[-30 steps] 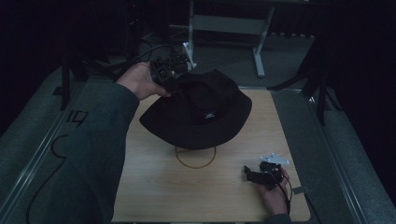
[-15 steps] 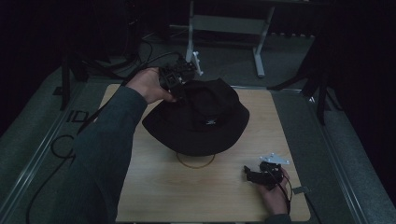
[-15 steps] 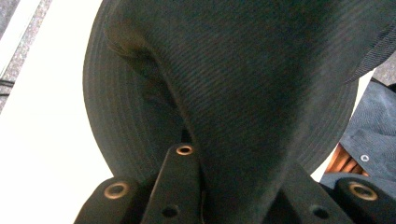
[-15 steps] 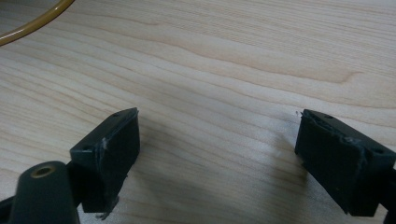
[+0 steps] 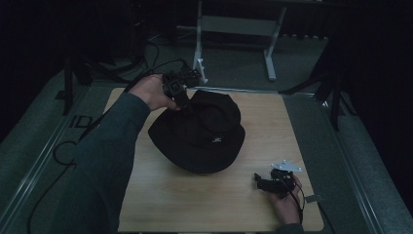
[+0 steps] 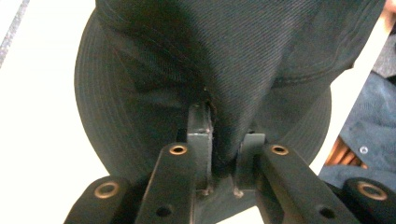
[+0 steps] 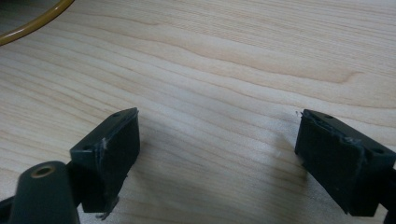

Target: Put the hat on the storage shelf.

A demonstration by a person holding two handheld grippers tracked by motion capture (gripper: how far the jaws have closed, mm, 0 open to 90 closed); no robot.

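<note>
Right tongs point(image 5: 265, 183) rest on the desk point(image 5: 160, 204) near the person's edge, well to the near-right of the hat point(image 5: 204, 134); jaws stand wide apart point(image 7: 215, 149) with nothing but bare wood between them. The hat, a black brimmed bucket type, lies about mid-desk, brim spread flat on the wood, crown up. A yellow ring point(image 7: 32, 21) shows at the corner of the right gripper view, just beside the hat's near brim as far as I can judge. Left tongs point(image 5: 182, 95) sit at the hat's far-left side; the left gripper view point(image 6: 224, 144) shows a fold of crown fabric pinched between narrowly spaced jaws, which have just been easing apart, cloth still between them. Judgement: step in hand is setting the hat down and letting go. To do it well, open fully before lifting away, so the fold does not drag the crown askew; withdraw up and back, away from the hat. Room: bare desk on the hat's right and near sides; far edge lies close behind the left hand point(image 5: 153, 92), cable trailing there.
</note>
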